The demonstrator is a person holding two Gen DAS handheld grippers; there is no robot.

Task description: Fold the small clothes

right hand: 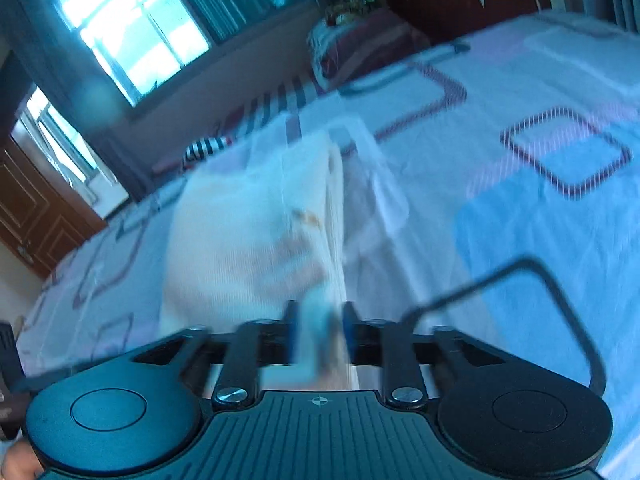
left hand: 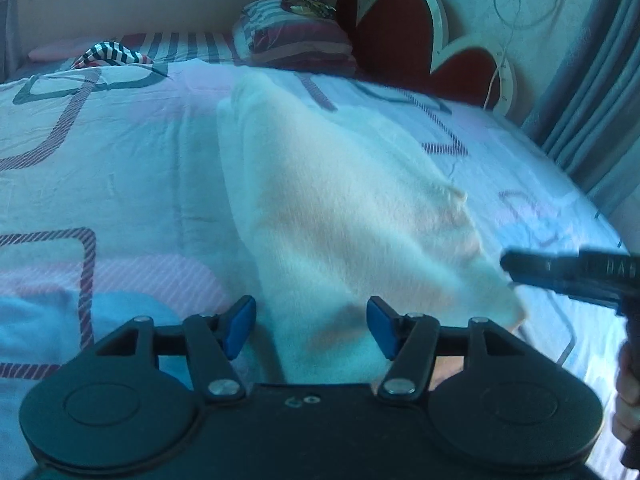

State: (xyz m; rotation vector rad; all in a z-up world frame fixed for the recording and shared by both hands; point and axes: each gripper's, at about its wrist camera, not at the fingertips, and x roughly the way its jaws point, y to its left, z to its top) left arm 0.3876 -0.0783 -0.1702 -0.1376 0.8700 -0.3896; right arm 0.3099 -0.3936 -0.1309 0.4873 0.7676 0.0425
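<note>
Already partly folded: white garment (left hand: 340, 208) on bed (left hand: 120, 160); left gripper (left hand: 311, 328) wide, empty; right gripper (right hand: 319, 336) narrow around edge (pinch unclear); final folds remain.

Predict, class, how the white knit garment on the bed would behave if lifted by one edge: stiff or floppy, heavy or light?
Probably floppy: the white knit garment lies creased and moulded to the bedsheet. Likely light, since it looks thin and soft. It should grip well rather than slip; its ribbed edge sits between the right gripper fingers.
</note>
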